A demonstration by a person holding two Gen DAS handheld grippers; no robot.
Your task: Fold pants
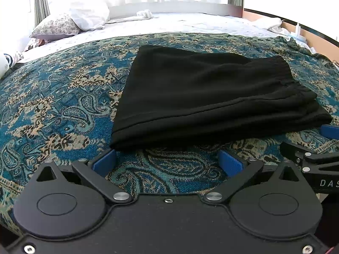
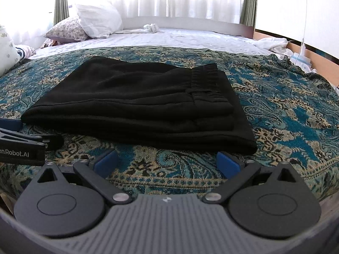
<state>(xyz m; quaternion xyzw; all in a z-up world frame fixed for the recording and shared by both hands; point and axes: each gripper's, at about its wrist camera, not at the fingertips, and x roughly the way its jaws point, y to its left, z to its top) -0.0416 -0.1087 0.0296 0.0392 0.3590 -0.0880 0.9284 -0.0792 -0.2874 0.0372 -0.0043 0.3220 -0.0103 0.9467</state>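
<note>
Black pants [image 1: 201, 97] lie folded into a flat stack on the blue paisley bedspread [image 1: 53, 105], with the elastic waistband at the right end. In the right wrist view the pants [image 2: 137, 103] sit just ahead of the fingers. My left gripper [image 1: 167, 160] is open and empty, just short of the near edge of the pants. My right gripper [image 2: 167, 160] is open and empty, also just short of that edge. The right gripper's finger shows at the right edge of the left wrist view [image 1: 330, 131]; the left gripper shows at the left edge of the right wrist view [image 2: 12, 135].
Pillows [image 1: 70, 23] lie at the far left of the bed on a white sheet [image 1: 180, 24]. A crumpled white cloth [image 1: 145, 13] lies near the headboard. More white bedding [image 1: 269, 23] and a wooden rail are at the far right. Curtains hang behind.
</note>
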